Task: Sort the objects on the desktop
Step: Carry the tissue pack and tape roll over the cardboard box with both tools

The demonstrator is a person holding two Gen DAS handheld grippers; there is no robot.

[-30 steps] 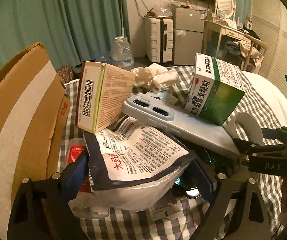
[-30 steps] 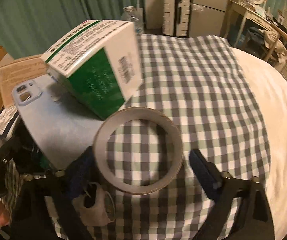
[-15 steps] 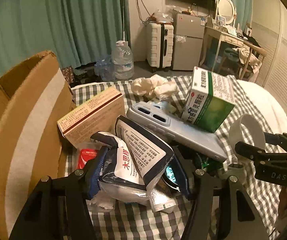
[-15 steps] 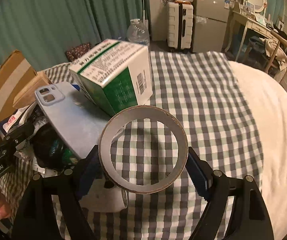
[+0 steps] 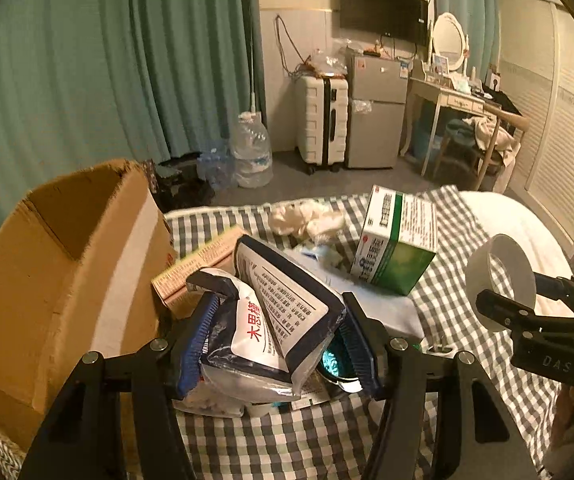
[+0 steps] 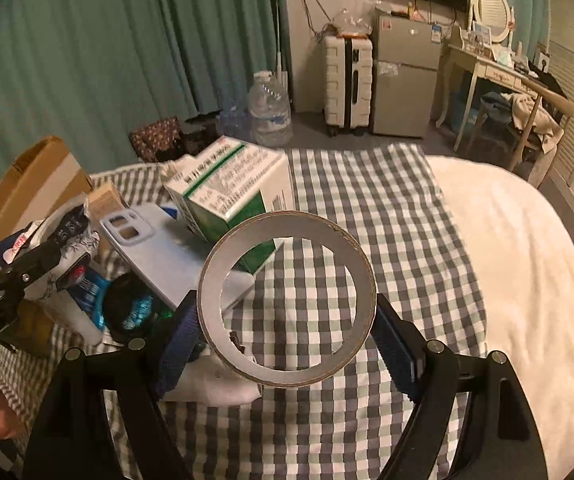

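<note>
My left gripper is shut on a white and navy foil pouch with printed text, folded between the pads and lifted above the pile. My right gripper is shut on a grey tape roll and holds it upright above the checked cloth; the roll also shows in the left wrist view. On the cloth lie a green and white medicine box, a pale blue phone case, a tan carton and a dark round object.
An open cardboard box stands at the left edge of the table. Crumpled white tissue lies behind the pile. The checked cloth covers the table, with a white cover to the right. Bedroom furniture stands beyond.
My left gripper has closed on the pouch, folded it and lifted it. My right gripper has raised the tape roll off the cloth. The tan carton has tipped onto its side.
</note>
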